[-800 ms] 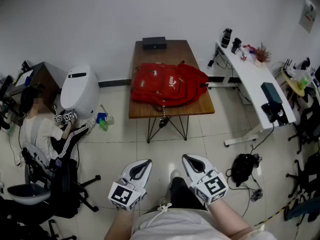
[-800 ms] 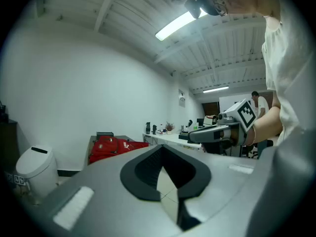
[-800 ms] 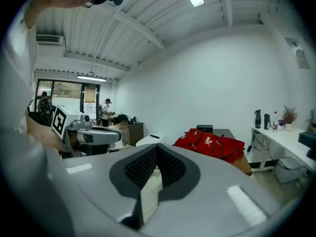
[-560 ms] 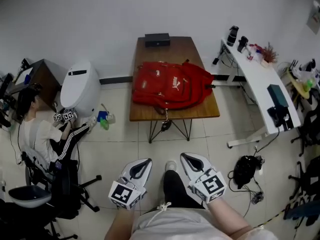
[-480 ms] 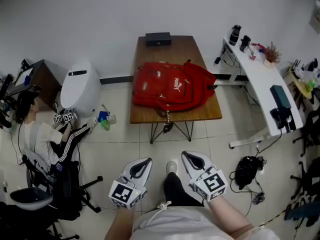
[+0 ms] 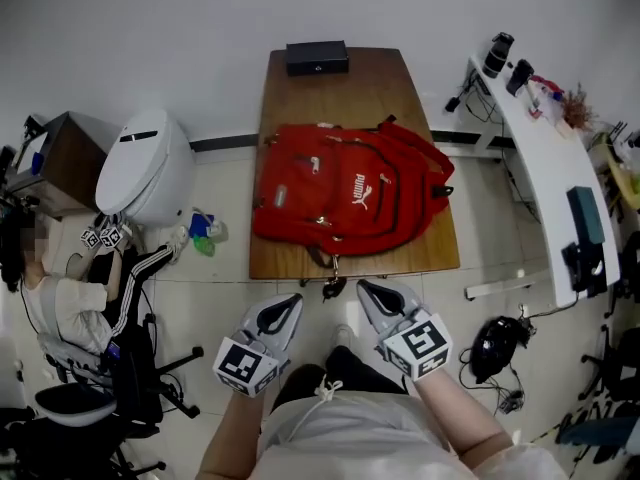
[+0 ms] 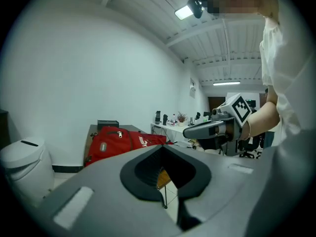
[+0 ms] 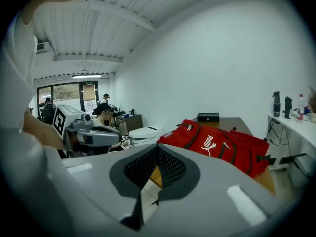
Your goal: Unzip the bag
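Note:
A red backpack (image 6: 345,193) lies flat on the brown wooden table (image 6: 350,88), with a strap hanging over the table's near edge. Both grippers hover side by side just short of that edge, over the floor. My left gripper (image 6: 287,306) is shut with nothing in it, and so is my right gripper (image 6: 370,292). In the left gripper view the backpack (image 7: 118,139) sits ahead at the left, beyond the closed left gripper (image 7: 164,194), with the right gripper (image 7: 217,127) alongside. In the right gripper view the backpack (image 8: 217,144) lies ahead at the right of the closed right gripper (image 8: 140,201).
A black box (image 6: 317,57) sits at the table's far end. A white rounded appliance (image 6: 145,178) stands left of the table. A seated person (image 6: 70,288) and an office chair (image 6: 110,388) are at far left. A white desk (image 6: 545,158) and a black bag (image 6: 497,346) are on the right.
The person has stepped toward the table, so the backpack now lies much nearer to both grippers. The grippers keep their pose, side by side and shut.

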